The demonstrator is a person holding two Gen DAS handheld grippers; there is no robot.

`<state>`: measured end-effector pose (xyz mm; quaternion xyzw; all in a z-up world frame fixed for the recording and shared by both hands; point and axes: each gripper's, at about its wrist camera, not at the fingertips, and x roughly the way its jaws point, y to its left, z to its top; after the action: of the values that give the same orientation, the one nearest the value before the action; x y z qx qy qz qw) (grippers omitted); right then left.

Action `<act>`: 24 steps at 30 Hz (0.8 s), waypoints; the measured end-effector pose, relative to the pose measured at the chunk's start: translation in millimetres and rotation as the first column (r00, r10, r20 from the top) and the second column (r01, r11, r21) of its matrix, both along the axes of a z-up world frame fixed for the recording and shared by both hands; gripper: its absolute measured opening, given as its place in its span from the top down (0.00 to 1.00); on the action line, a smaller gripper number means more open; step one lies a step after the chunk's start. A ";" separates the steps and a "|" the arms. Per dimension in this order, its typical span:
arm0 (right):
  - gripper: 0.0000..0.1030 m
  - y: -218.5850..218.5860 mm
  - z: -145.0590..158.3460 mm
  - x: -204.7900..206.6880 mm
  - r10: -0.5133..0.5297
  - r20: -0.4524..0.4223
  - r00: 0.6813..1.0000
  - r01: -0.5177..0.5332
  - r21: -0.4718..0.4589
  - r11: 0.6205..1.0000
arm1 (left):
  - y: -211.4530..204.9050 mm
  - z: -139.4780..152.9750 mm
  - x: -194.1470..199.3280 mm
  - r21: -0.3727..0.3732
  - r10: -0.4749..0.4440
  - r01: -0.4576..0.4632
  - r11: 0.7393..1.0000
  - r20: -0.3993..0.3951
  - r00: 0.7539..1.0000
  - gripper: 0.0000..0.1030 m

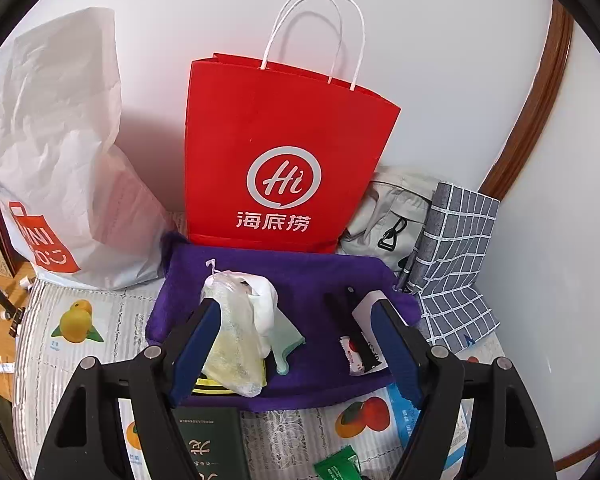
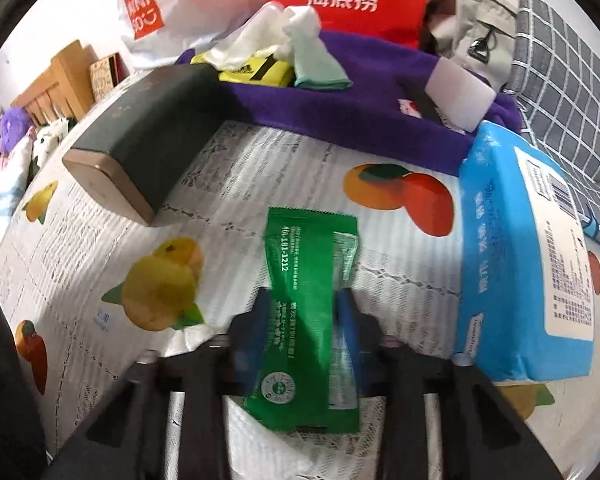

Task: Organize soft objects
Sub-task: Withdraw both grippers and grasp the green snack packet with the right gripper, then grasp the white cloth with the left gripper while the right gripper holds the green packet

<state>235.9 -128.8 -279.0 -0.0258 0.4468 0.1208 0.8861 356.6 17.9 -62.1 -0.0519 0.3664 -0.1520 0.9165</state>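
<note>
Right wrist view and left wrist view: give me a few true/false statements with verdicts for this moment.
1. The right gripper has a green sachet between its fingers. True.
2. The left gripper is clamped on the red paper bag. False: it is open, above the purple cloth.
3. The red paper bag stands upright against the wall. True.
4. The blue tissue pack lies on the purple cloth. False: it lies on the fruit-print cover, beside the cloth.

You can read "Hi" and "海底捞" in white on the red paper bag [image 1: 284,152], "MINISO" on the white bag [image 1: 48,240], and "161-1212" on the green sachet [image 2: 308,312].
</note>
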 end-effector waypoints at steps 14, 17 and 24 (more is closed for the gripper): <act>0.78 -56.7 45.8 -61.3 -0.058 0.080 0.995 0.044 0.171 0.984 | -31.2 2.3 -44.9 0.119 0.027 -0.030 0.992 0.030 0.999 0.26; 0.78 -69.2 39.7 -67.5 -0.048 0.058 0.997 0.032 0.252 0.967 | -31.6 -20.2 -61.4 0.177 0.041 -0.038 0.984 -0.016 0.999 0.26; 0.75 -72.9 9.7 -74.1 -0.058 0.005 0.998 0.056 0.200 0.978 | -9.3 -65.0 -106.3 0.205 0.080 -0.055 0.977 -0.114 0.990 0.26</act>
<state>161.9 -201.7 -269.3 0.0756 0.4283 0.1394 0.8896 250.2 8.6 -127.2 0.0197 0.4329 -0.0793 0.8977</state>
